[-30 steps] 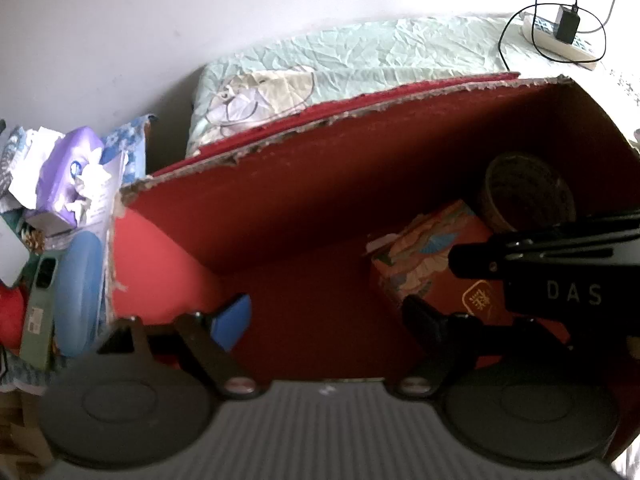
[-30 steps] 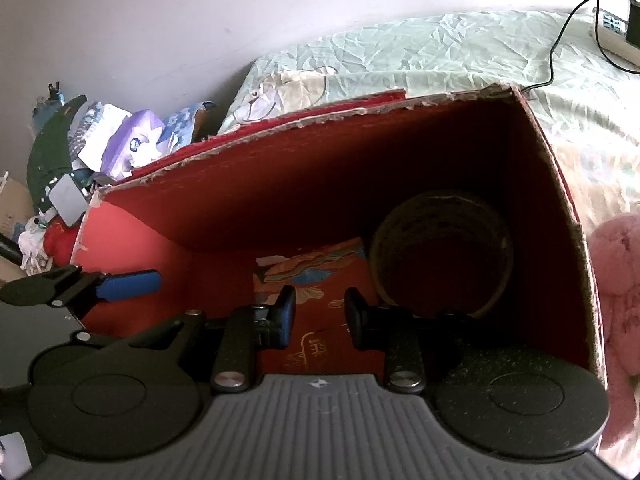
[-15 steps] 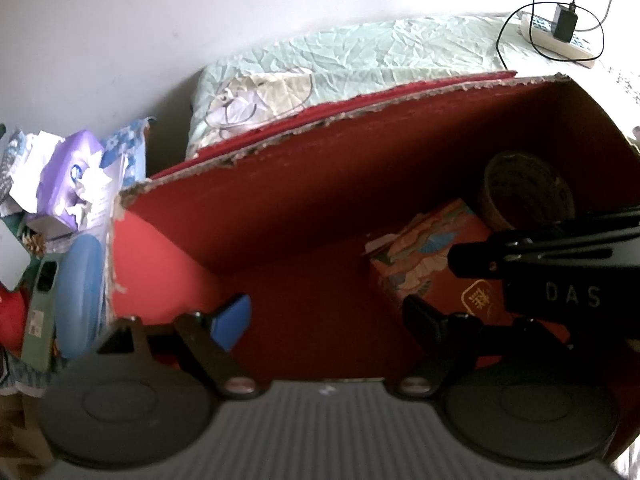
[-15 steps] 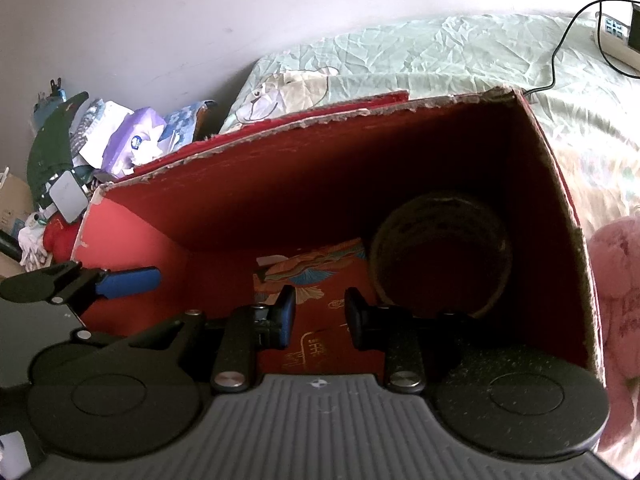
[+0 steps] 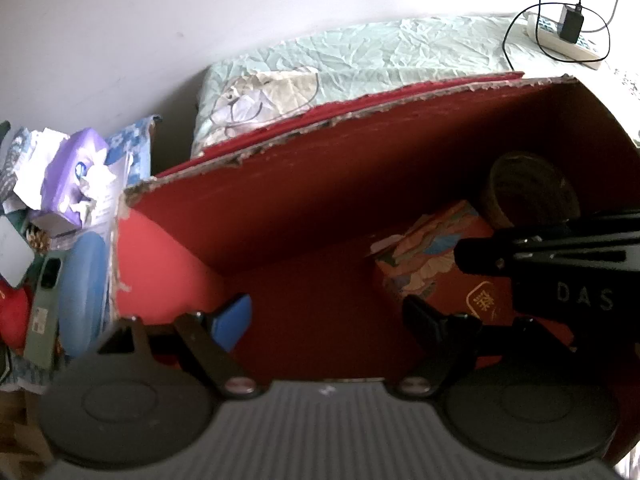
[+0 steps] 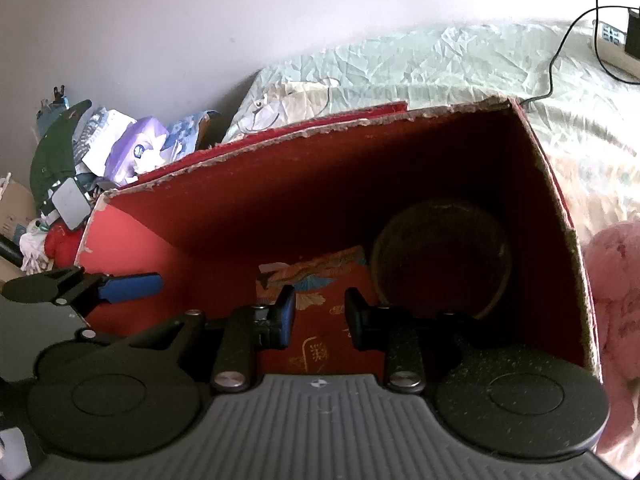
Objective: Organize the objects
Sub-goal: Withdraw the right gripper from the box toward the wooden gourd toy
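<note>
Nothing has shifted since a second ago — both grippers hover as before. Right gripper point(image 6: 320, 312) fingers stand spread above the patterned red packet point(image 6: 316, 344), empty; left gripper point(image 5: 328, 320) is wide apart. Packet lies flat in the red box point(image 6: 560, 208) beside a dark round container point(image 6: 440, 256) — probably light, stiff card; take its edges.

I see a red cardboard box point(image 6: 248, 216) standing open on the bed, its top edges torn and rough. Inside it, on the right, a flat red packet point(image 6: 320, 320) with a colourful flower pattern and gold print lies on the floor. A dark round container point(image 6: 440, 264) sits just beside the packet, in the far right corner.
</note>
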The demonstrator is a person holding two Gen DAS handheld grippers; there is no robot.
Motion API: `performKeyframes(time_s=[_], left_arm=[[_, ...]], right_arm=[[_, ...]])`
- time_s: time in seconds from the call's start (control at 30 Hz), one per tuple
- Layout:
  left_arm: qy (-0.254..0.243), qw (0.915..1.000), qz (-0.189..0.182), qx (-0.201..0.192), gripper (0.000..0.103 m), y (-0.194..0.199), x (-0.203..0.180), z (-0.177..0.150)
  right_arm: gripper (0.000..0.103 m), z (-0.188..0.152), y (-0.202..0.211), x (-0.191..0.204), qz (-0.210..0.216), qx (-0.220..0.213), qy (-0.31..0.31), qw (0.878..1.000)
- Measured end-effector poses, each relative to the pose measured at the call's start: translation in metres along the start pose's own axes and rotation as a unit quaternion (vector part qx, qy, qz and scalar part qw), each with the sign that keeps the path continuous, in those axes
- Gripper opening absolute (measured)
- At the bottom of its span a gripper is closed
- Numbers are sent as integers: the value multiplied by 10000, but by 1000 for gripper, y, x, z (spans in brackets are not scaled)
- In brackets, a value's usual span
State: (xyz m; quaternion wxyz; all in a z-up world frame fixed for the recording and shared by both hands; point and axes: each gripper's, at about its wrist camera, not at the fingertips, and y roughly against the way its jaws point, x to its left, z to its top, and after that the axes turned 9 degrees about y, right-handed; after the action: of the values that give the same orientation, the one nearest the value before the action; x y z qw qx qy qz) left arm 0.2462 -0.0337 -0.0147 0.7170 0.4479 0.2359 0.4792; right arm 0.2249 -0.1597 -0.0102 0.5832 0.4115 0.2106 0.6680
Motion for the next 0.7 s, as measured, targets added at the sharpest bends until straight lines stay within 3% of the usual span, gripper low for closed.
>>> performKeyframes(time_s=[0.17,0.4,0.63,0.7], left_arm=[[1,10000,-27,-29,83,1,1,1],[-68,9998,14,-171,82,6,-2,2],[-12,9977,32,-674,81,25,1,-3],[100,9968,16,-796,80,38,3,-5]], right_arm=[[30,-1,3,0,-59,-131,3,9999],[30,-8,27,15,-494,-782,233,9954],[34,-26,65,17,-285,-1178,105,9926],[38,-31,74,16,-259,-1257,79,9917]])
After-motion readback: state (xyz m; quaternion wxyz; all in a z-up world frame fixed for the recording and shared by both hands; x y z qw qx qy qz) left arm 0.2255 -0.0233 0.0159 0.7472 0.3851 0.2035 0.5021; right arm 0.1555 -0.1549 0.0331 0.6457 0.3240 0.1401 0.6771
